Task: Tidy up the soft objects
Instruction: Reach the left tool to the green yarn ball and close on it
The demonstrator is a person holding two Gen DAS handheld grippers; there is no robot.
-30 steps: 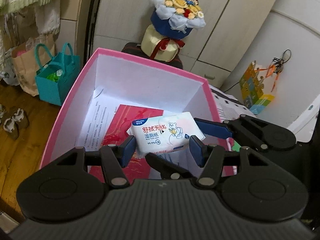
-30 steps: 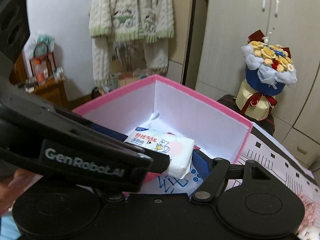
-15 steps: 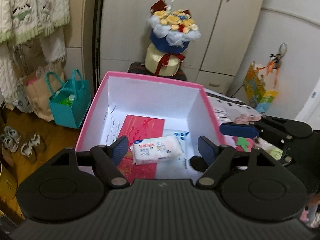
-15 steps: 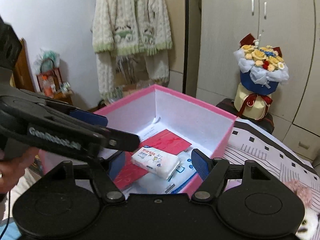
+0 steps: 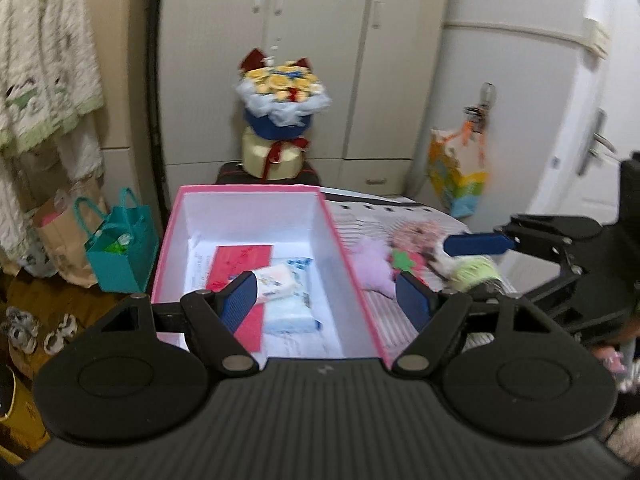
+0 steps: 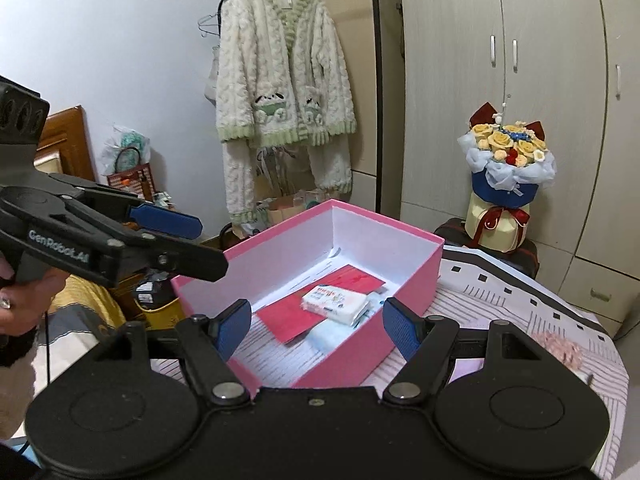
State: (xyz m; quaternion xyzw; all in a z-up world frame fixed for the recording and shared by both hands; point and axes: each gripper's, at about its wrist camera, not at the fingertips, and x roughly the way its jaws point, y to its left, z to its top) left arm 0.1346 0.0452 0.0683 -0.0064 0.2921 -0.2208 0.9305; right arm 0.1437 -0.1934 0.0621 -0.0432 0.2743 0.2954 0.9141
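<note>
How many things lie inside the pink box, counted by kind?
Wipes pack: 1
Blue tissue pack: 1
Red card: 1
White paper sheets: at least 1, count unclear
Total in the pink box: at least 4

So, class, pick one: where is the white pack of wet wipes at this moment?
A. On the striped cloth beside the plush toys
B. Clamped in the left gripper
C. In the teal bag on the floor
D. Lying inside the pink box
D: the pack of wet wipes lies inside the pink box on the red card, while the left gripper and right gripper are both open and hold nothing.
</note>
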